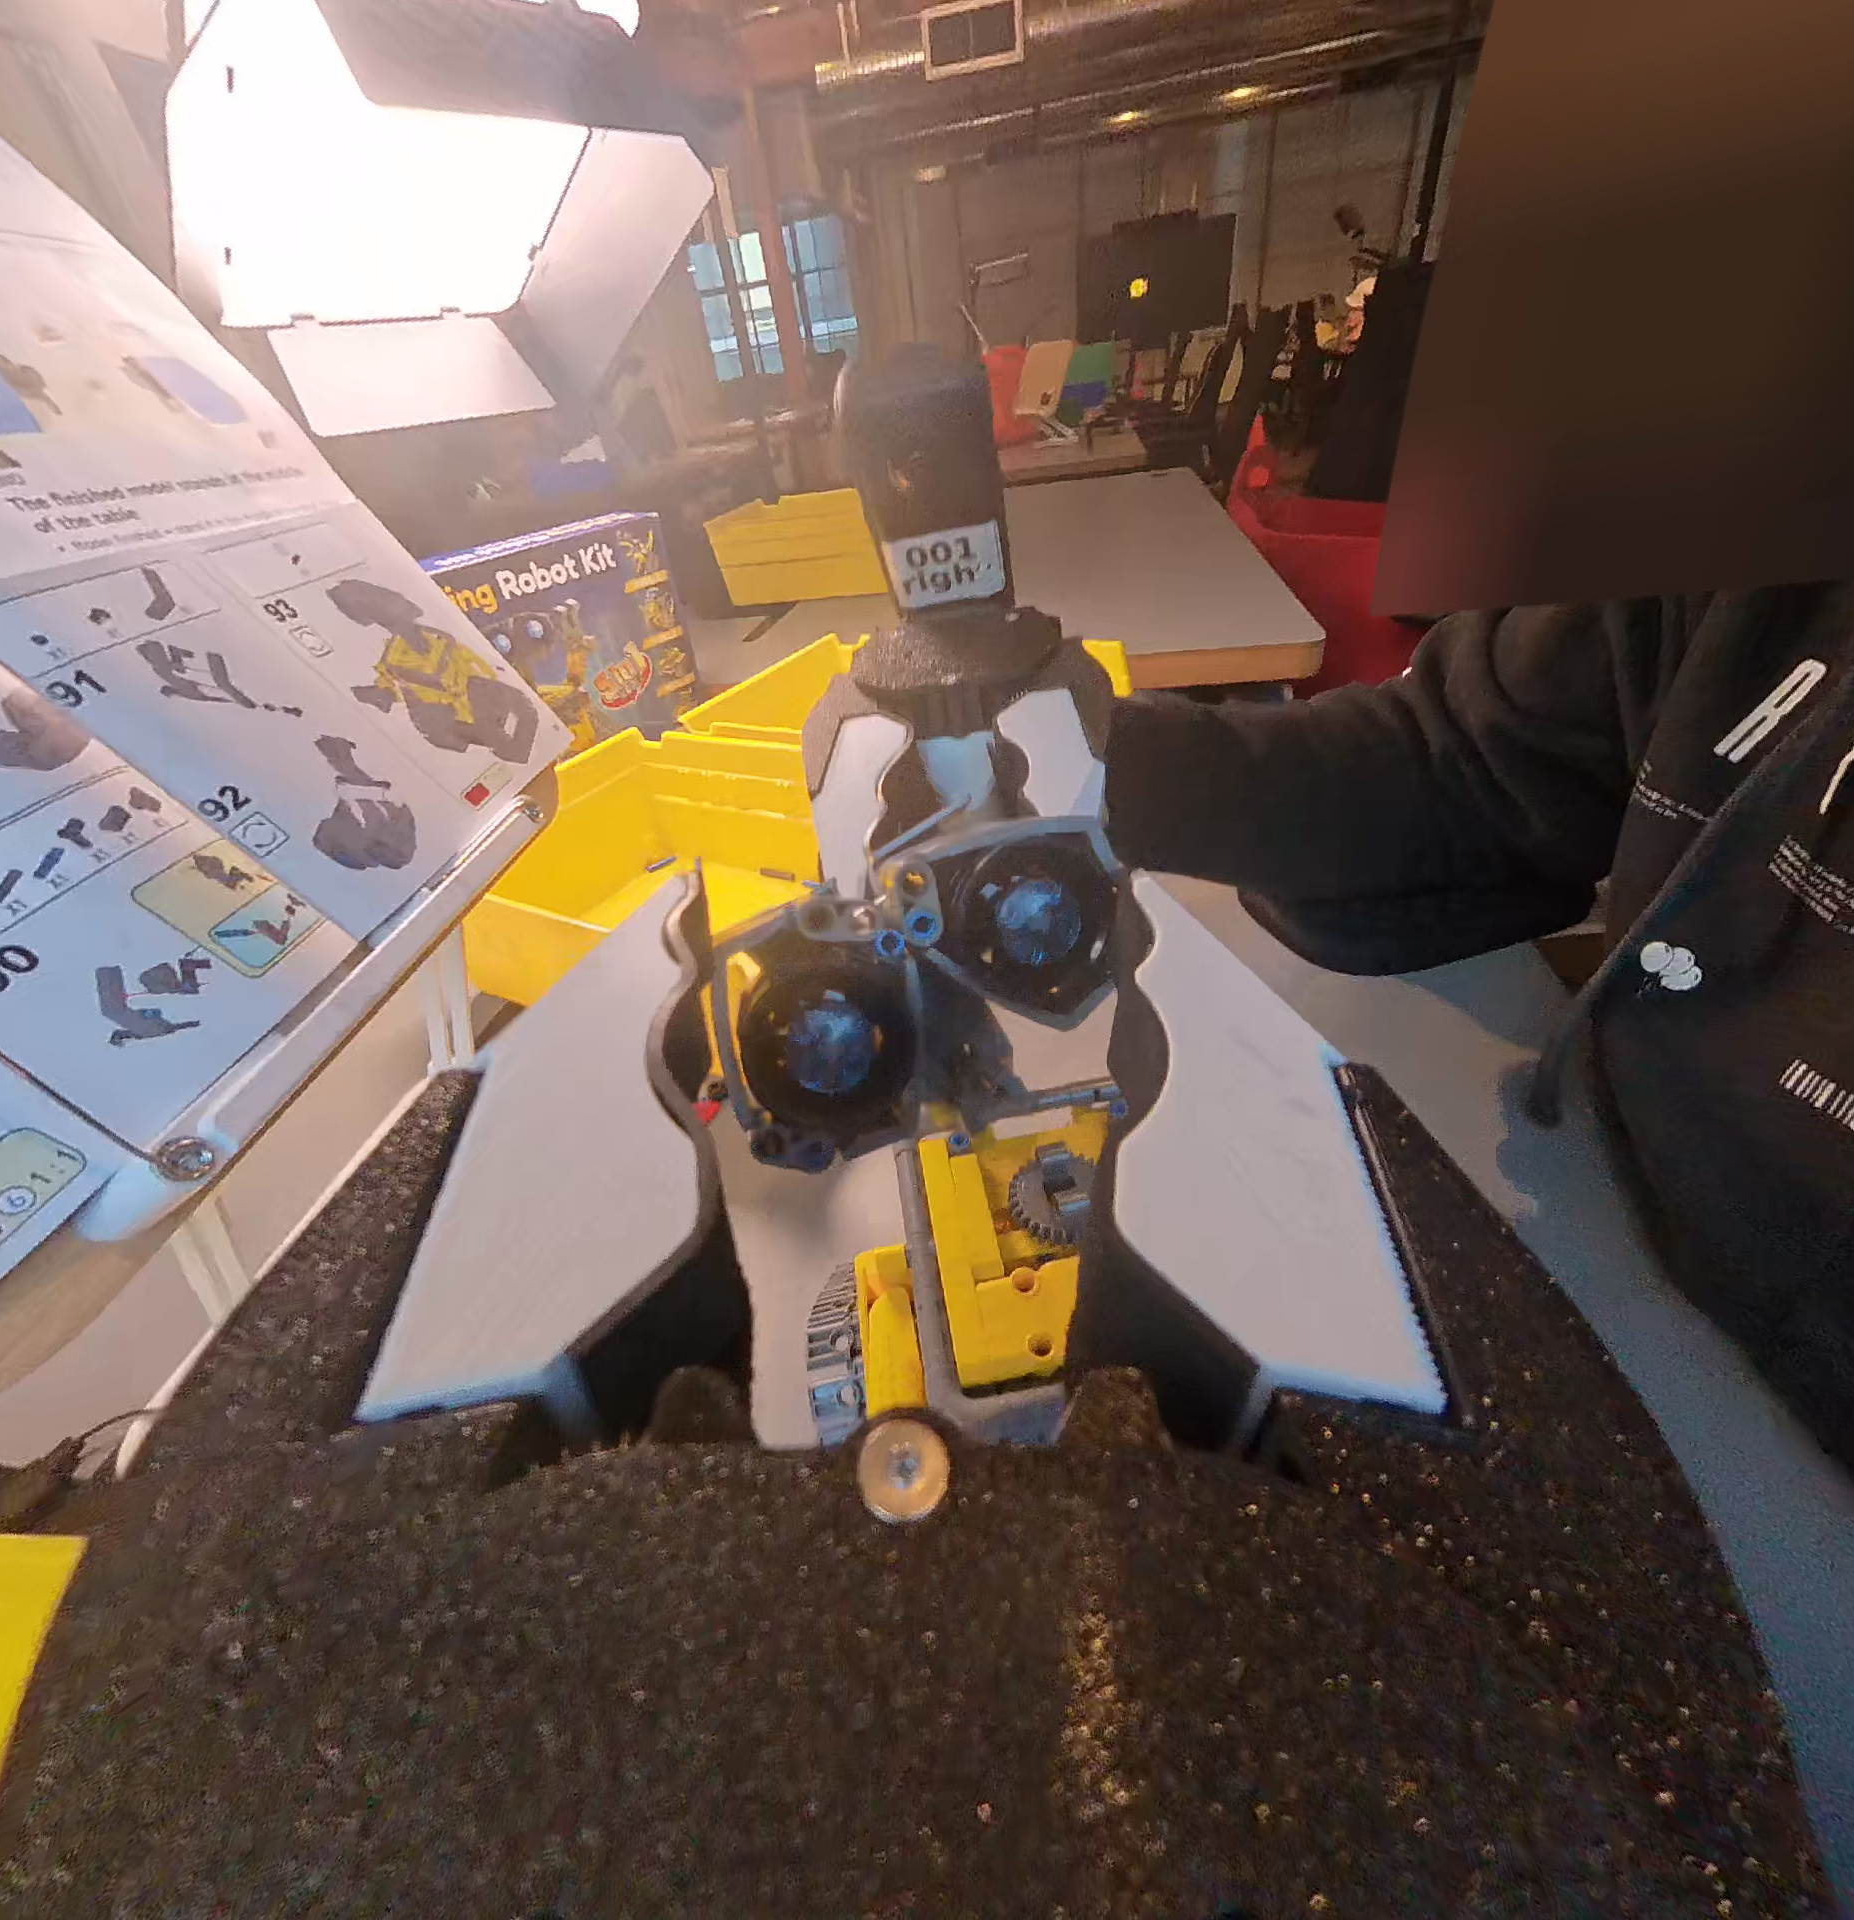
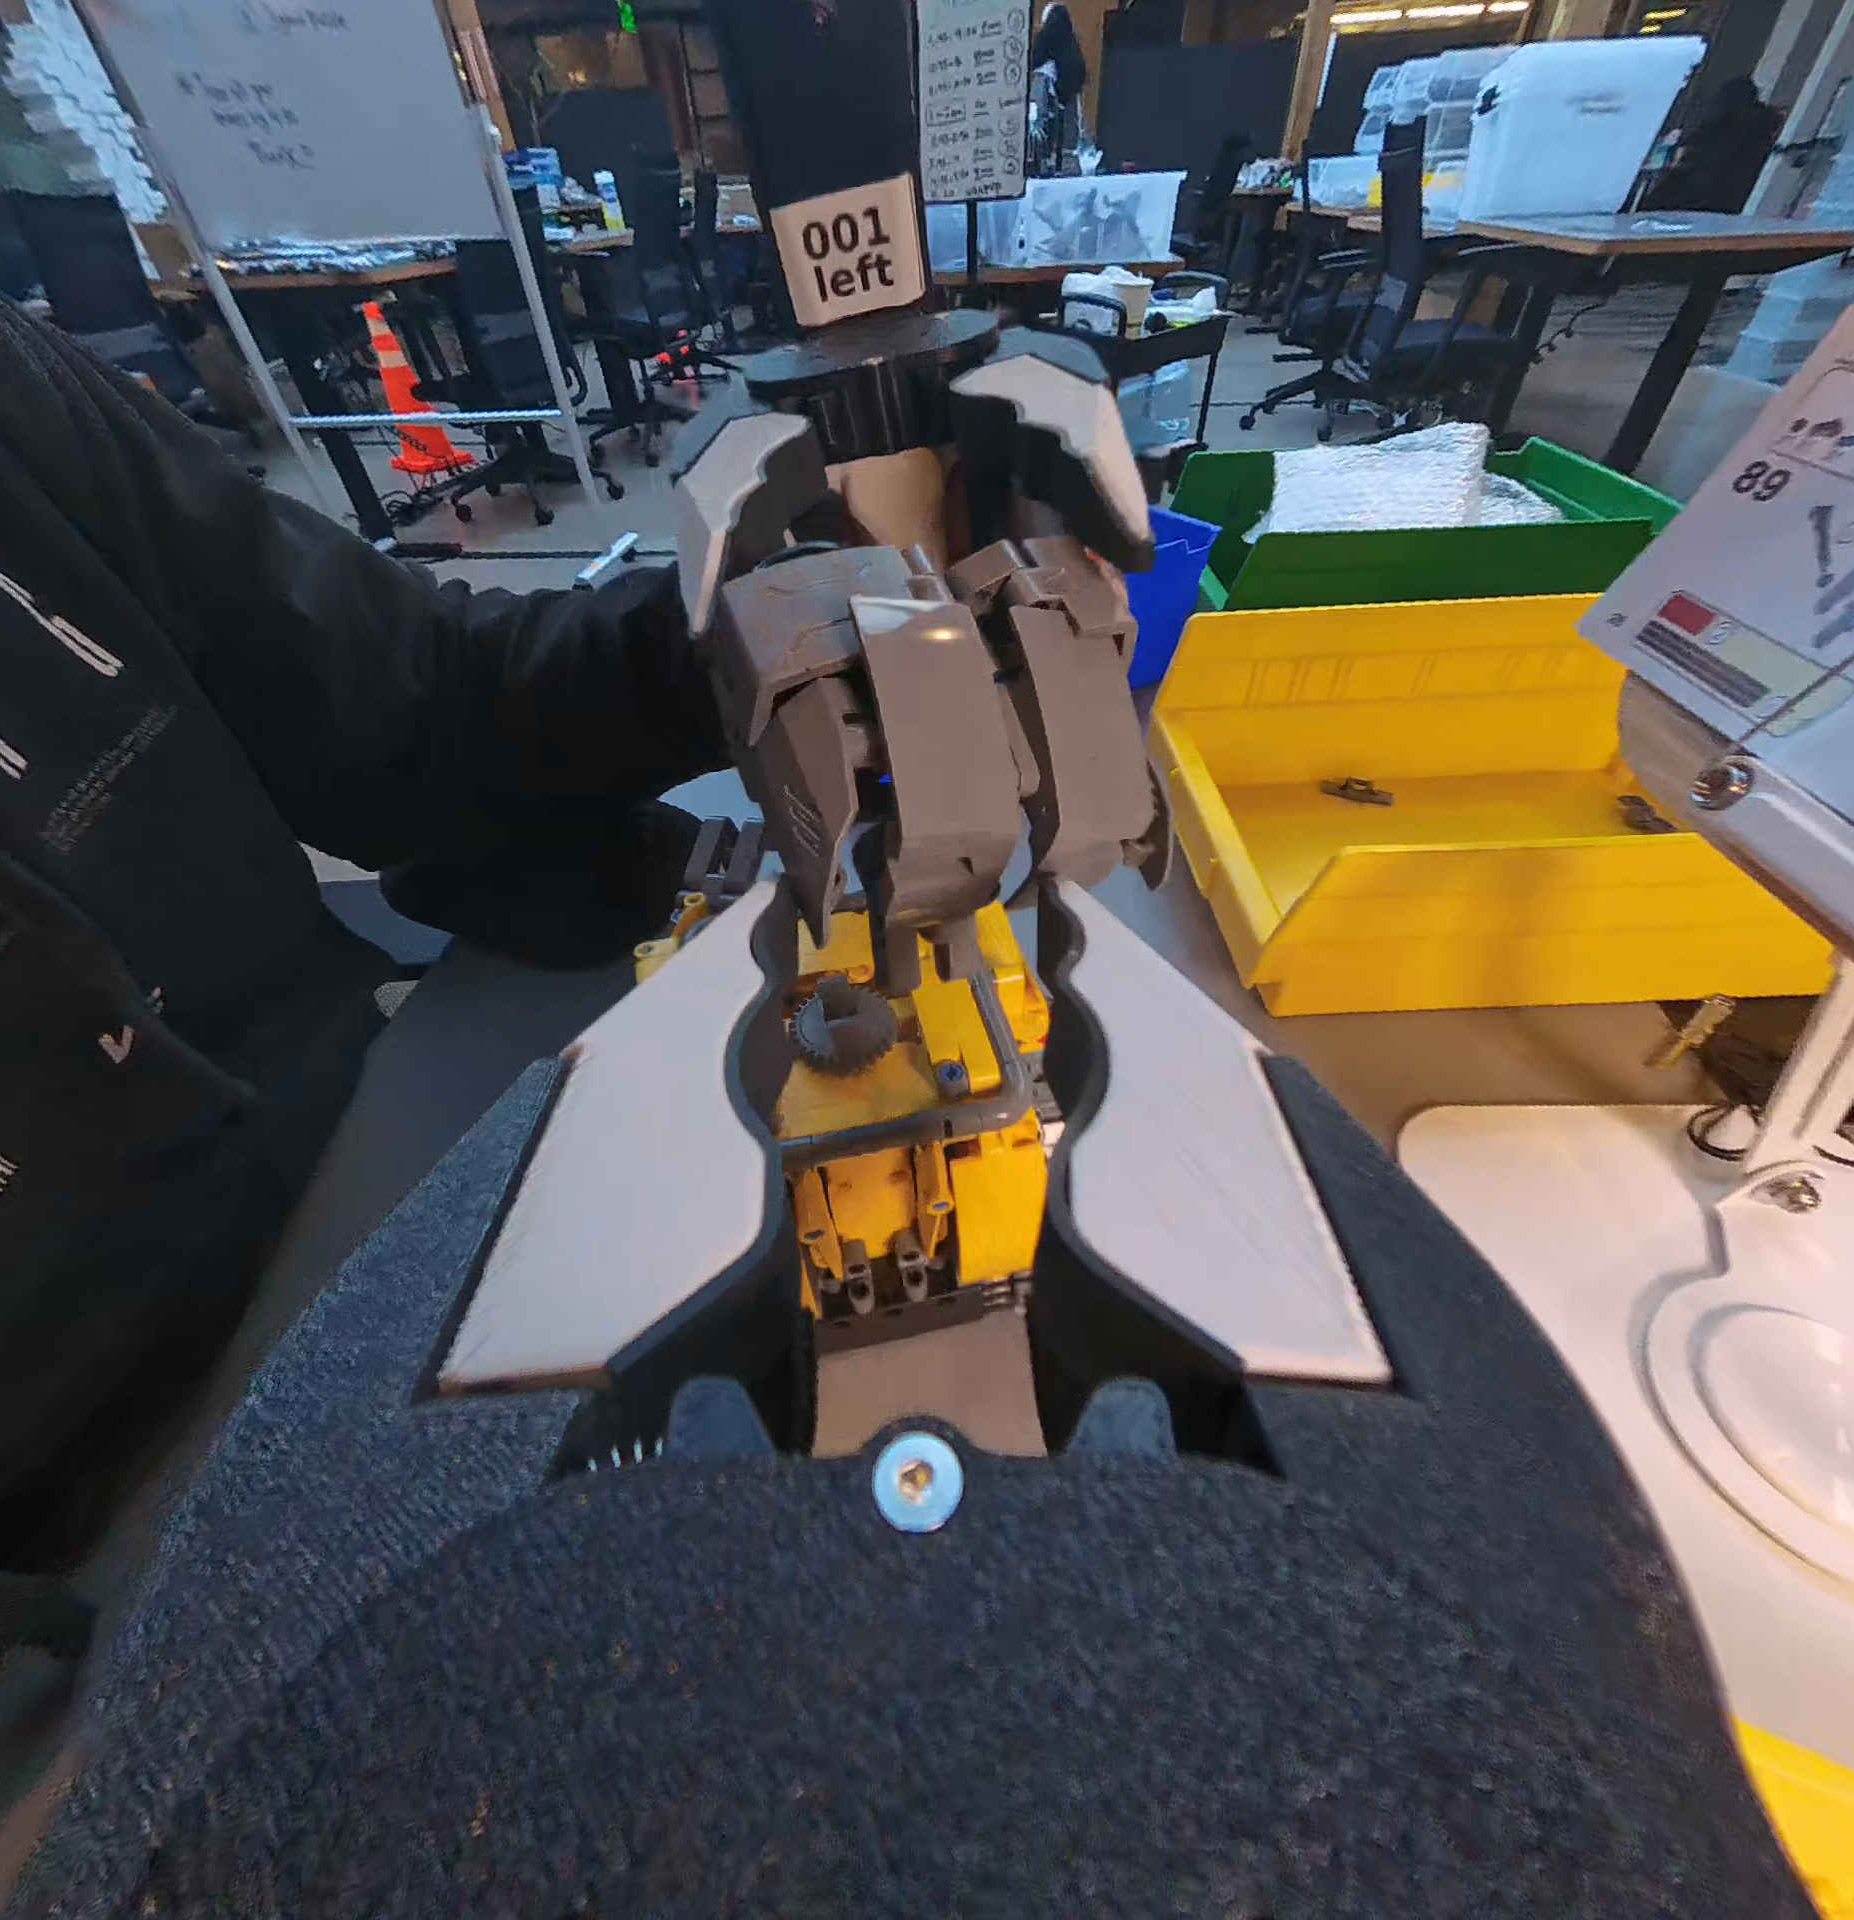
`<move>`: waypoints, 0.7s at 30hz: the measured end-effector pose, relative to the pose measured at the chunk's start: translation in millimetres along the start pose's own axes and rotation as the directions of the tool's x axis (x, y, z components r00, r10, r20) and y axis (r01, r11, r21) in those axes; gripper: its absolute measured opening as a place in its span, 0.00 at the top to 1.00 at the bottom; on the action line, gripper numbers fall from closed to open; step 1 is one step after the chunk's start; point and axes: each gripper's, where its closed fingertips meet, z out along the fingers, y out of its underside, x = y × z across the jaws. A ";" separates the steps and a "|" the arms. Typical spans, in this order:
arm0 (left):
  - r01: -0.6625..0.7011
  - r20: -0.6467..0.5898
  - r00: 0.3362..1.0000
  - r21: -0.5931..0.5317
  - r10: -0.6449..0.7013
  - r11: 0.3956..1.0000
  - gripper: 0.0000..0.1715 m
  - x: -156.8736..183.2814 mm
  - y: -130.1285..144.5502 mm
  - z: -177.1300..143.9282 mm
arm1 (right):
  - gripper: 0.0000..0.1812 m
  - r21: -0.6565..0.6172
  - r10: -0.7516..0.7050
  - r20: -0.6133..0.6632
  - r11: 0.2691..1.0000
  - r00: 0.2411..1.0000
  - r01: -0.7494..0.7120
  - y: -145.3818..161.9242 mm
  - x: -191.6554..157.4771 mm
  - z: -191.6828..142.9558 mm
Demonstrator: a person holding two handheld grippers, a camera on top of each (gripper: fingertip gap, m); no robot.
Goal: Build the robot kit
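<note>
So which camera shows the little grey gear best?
The right wrist view: the grey gear faces the camera, unobstructed, on the yellow model. The left wrist view shows the gear partly hidden behind yellow bricks.

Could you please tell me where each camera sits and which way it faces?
Left wrist view: on the left gripper, looking along its fingers at the brick model, the opposing right gripper and a black sleeve.
Right wrist view: on the right gripper, facing the left gripper, with a yellow bin to one side.
Shared: the model, held from opposite ends.
</note>
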 end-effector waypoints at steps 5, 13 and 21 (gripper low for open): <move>-0.027 -0.026 0.999 -0.124 0.024 0.992 0.66 13.7 34.4 -1.1 | 0.83 -0.003 -0.046 -0.037 0.999 0.998 0.046 -0.5 3.3 -3.8; -0.052 -0.009 0.999 -0.199 0.052 0.979 0.69 22.1 54.0 -9.7 | 0.83 -0.068 -0.085 -0.021 0.994 0.996 0.083 9.8 -4.5 2.2; 0.060 0.068 0.996 -0.160 -0.050 0.985 0.66 8.5 60.2 -22.6 | 0.88 -0.078 -0.051 -0.037 0.996 0.998 0.048 16.7 0.4 2.2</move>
